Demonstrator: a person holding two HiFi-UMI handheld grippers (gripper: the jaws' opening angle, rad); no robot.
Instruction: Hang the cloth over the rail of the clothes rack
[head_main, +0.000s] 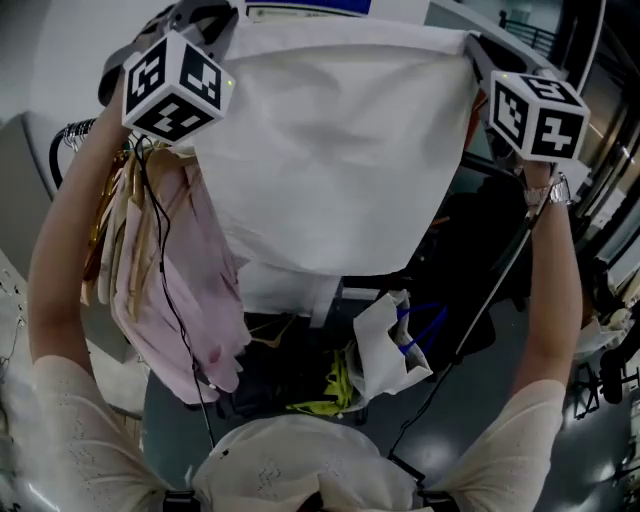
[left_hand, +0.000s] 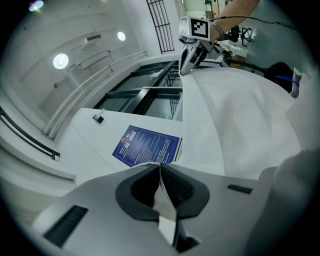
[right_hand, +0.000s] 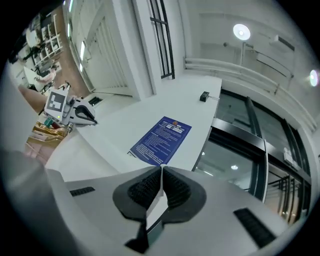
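Note:
I hold a white cloth spread wide and high between both grippers in the head view. My left gripper is shut on its upper left corner and my right gripper on its upper right corner. In the left gripper view a thin cloth edge is pinched between the dark pads, and the cloth stretches away to the right gripper. In the right gripper view the pads clamp a cloth edge, with the left gripper far off. The cloth hides the rack's rail.
Pink and cream garments hang on hangers at the left, below my left gripper. A white bag with blue handles and a yellow-green item lie on the floor below. A blue notice is on the white wall ahead.

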